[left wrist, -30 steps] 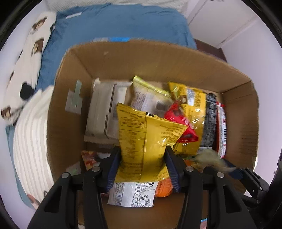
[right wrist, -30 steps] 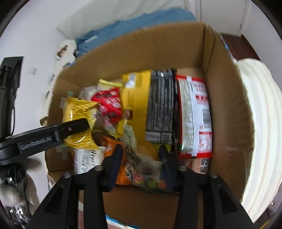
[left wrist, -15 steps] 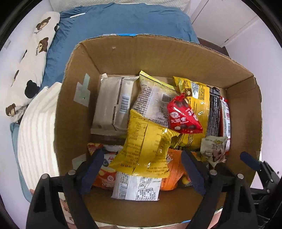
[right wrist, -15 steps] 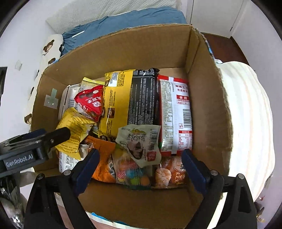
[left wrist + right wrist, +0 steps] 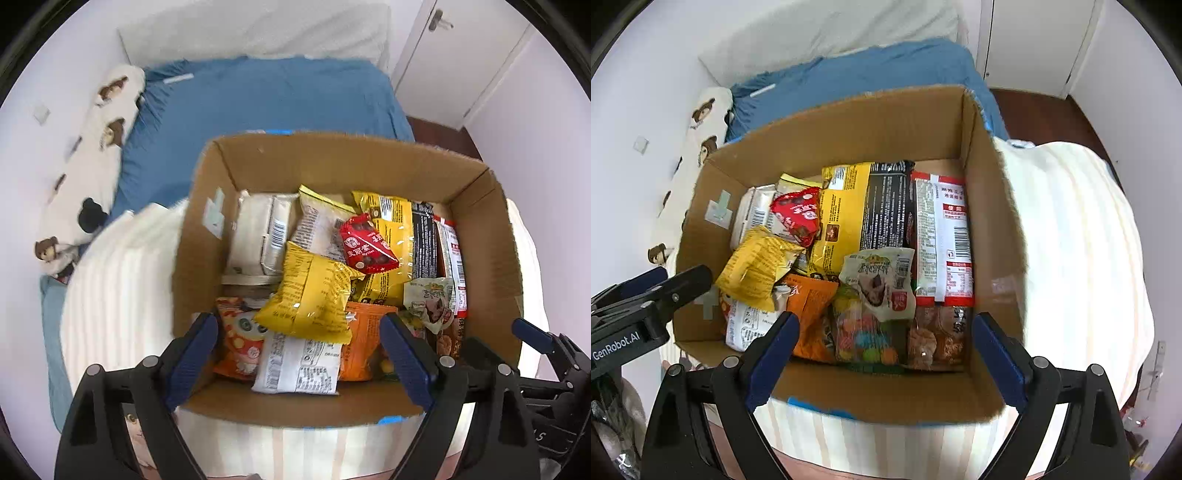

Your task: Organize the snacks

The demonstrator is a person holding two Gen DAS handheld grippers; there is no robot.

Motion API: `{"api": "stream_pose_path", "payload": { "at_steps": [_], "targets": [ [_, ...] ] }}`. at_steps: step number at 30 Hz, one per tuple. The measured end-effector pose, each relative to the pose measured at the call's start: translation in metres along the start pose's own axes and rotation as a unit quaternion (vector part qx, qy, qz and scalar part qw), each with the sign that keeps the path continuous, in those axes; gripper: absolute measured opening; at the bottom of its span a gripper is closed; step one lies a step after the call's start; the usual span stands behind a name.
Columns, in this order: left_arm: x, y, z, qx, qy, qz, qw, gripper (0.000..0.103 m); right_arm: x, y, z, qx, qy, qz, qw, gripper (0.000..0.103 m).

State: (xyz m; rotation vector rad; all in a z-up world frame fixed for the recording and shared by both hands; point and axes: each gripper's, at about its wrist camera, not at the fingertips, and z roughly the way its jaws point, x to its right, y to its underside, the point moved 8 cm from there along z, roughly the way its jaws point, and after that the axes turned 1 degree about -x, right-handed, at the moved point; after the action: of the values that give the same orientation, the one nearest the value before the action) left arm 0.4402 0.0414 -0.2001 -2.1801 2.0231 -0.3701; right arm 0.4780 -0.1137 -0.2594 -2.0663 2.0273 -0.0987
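Note:
An open cardboard box [image 5: 332,162] [image 5: 849,125] holds several snack packs. A crumpled yellow bag [image 5: 310,295] [image 5: 757,266] lies on top at the near left of the pile. A small white pack with a brown picture [image 5: 879,280] [image 5: 430,302] rests on top near the middle. My left gripper [image 5: 299,354] hangs open above the box's near side, nothing between its fingers. My right gripper [image 5: 884,350] is open too, above the near wall, with no pack in it. A red packet [image 5: 367,245] [image 5: 798,214] lies farther back.
The box stands on a cream striped cushion [image 5: 1071,240] [image 5: 118,288] on a bed with a blue sheet [image 5: 258,99]. A bear-print pillow [image 5: 92,166] lies along the left wall. White doors [image 5: 1030,40] stand at the back right. The other gripper's body [image 5: 639,314] shows at the left.
Both grippers opened: the left let go of the yellow bag, the right let go of the small white pack. Both have risen and pulled back from the box.

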Motion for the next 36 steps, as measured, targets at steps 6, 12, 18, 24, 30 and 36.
{"api": "stream_pose_path", "payload": {
  "at_steps": [6, 12, 18, 24, 30, 36],
  "targets": [
    [-0.003, 0.021, -0.038, 0.042, 0.010, -0.010, 0.9990, 0.090, -0.003, 0.019, -0.032, 0.042, 0.006, -0.017, 0.999, 0.096],
    [-0.001, 0.045, -0.080, 0.097, -0.002, -0.003, 0.9953, 0.090, -0.007, 0.046, -0.076, 0.090, -0.007, -0.023, 0.996, 0.096],
    [0.004, 0.081, -0.123, 0.147, -0.002, 0.001, 0.9891, 0.090, -0.008, 0.080, -0.119, 0.135, -0.016, -0.025, 0.990, 0.096],
    [0.013, 0.117, -0.156, 0.184, -0.008, 0.010, 0.9828, 0.090, -0.008, 0.119, -0.155, 0.165, -0.024, -0.033, 0.985, 0.096],
    [0.017, 0.151, -0.182, 0.197, -0.002, 0.008, 0.9805, 0.090, -0.007, 0.159, -0.195, 0.204, -0.019, -0.042, 0.978, 0.096],
    [0.017, 0.180, -0.214, 0.224, -0.014, 0.010, 0.9745, 0.090, -0.007, 0.196, -0.238, 0.242, -0.008, -0.049, 0.969, 0.096]
  ]
}}
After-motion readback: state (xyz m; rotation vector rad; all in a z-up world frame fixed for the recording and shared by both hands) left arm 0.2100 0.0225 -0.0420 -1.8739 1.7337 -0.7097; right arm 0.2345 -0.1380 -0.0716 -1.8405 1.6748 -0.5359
